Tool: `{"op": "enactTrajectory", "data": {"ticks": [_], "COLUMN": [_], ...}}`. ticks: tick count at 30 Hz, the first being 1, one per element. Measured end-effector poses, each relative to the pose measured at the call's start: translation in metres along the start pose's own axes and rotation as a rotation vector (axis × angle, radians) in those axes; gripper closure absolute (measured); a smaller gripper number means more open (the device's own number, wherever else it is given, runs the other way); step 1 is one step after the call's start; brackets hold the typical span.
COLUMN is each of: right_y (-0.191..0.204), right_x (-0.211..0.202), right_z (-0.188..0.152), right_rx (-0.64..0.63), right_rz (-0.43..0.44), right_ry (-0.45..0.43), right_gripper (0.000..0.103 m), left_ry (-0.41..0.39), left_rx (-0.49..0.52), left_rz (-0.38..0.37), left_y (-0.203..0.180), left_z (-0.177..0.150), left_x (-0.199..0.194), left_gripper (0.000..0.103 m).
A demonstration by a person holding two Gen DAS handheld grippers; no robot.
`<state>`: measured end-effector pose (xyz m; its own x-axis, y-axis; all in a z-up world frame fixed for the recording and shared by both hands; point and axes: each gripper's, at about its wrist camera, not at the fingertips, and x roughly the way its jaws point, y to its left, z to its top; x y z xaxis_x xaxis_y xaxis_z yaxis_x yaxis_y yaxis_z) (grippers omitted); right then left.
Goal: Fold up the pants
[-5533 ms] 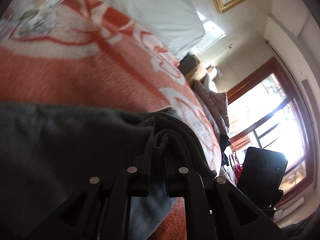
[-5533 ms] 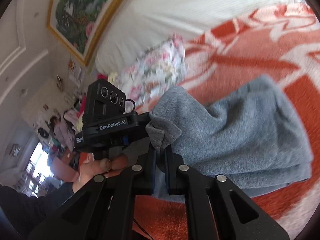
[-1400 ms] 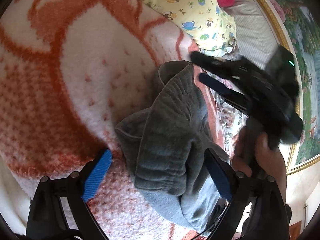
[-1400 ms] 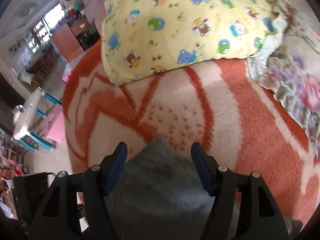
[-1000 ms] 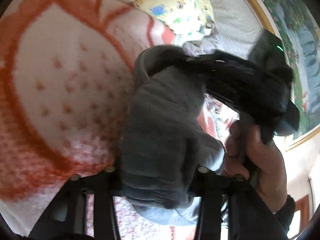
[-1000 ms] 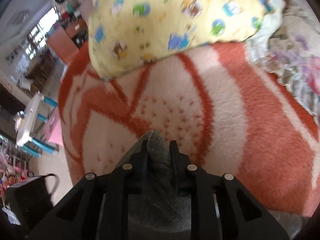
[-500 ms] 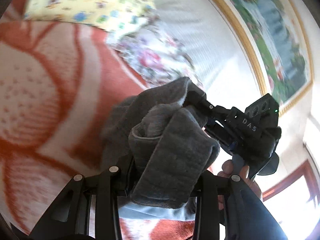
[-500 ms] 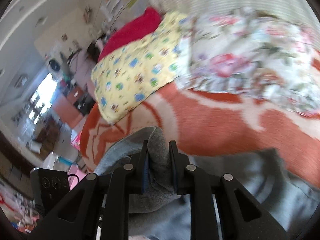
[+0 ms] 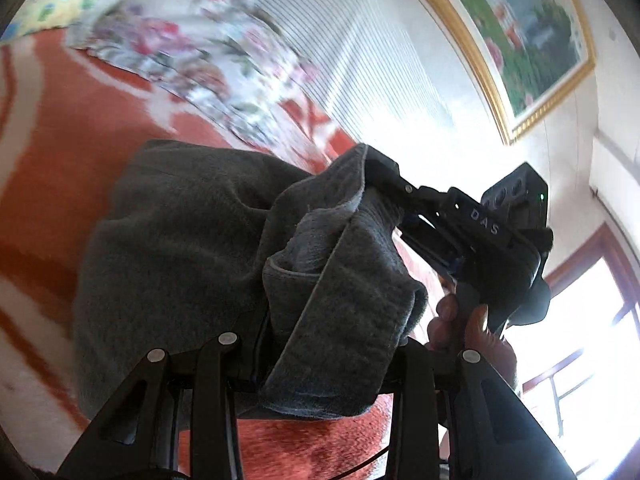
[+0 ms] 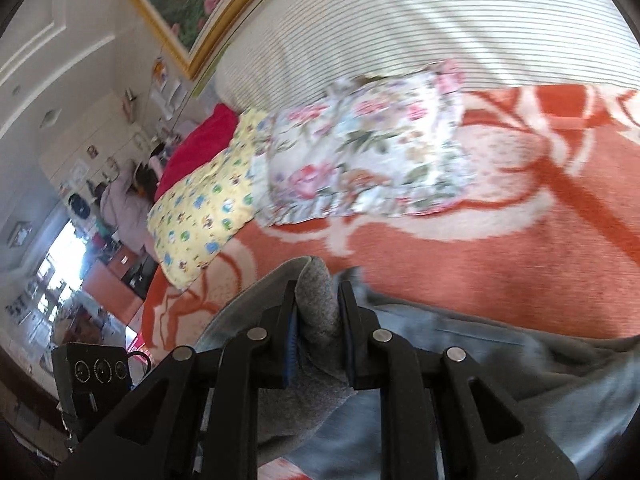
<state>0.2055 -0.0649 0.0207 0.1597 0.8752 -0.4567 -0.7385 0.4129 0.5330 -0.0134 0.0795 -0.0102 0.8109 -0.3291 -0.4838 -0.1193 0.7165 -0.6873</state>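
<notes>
1. Now the soft grey fleece pants (image 9: pixel 192 248) are being lifted off the orange-and-white patterned fleece blanket (image 9: pixel 60 128) by both tools; about a second and a half ago both claws were spread wide over the bundle as it lay on the bed.
2. The left gripper (image 9: pixel 320 360) is being held clamped on a thick folded wad of the grey cloth; its jaws are mostly hidden by the fabric, but the cloth is being pinched and is draping over the front.
3. The right gripper (image 10: pixel 318 312) is being kept narrow, with a rounded fold of the same pants squeezed between its blue-lined jaws; in the left view it is seen biting the far edge of the bundle (image 9: pixel 376 176).
4. The view is being swung from the yellow cartoon-print pillow (image 10: pixel 200 216) toward the white floral pillow (image 10: pixel 360 160), the striped white headboard (image 10: pixel 440 32) and the gold-framed landscape painting (image 9: pixel 520 28), so the bundle is being raised and turned, not just pressed.
5. The pants are being held bunched and partly folded between the two tools, with the lower part apparently trailing on the blanket; the blur is making the contact hard to confirm.
6. Judgement: a carry-over fold or a relocation is being carried out, and the folding is likely late-stage, since the cloth is already being handled as a compact stack.
7. Risk: the layers may be pulled askew if the two grips are moved apart.
</notes>
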Motion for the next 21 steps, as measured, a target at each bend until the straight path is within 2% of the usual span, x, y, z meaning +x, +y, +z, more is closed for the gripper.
{"op": "enactTrajectory", "data": {"ticks": [10,17,18,21], "right_y": [-0.086,-0.135,-0.14,-0.157], "right_x": [-0.059,-0.085,-0.087,-0.09], "right_z": [-0.006,-0.009,-0.009,-0.009], "right_rx": [0.135,0.194,0.197,0.193], "right_rz": [0.028,-0.019,-0.029,-0.077], "right_ry": [-0.069,-0.101,-0.101,-0.094], "right_gripper": [0.083,0.083,0.083,0.083], "left_ry": [0.104,0.15,0.159,0.185], "left_rx": [0.108,0.173,0.177,0.184], "left_rz": [0.015,0.012,0.014,-0.018], "left_y": [-0.069,-0.107,-0.111,-0.12], "left_z": [-0.012,-0.023,-0.025,-0.035], "left_x": [0.078,0.127,0.137,0.152], "left_gripper": [0.068,0.068,0.067,0.051]}}
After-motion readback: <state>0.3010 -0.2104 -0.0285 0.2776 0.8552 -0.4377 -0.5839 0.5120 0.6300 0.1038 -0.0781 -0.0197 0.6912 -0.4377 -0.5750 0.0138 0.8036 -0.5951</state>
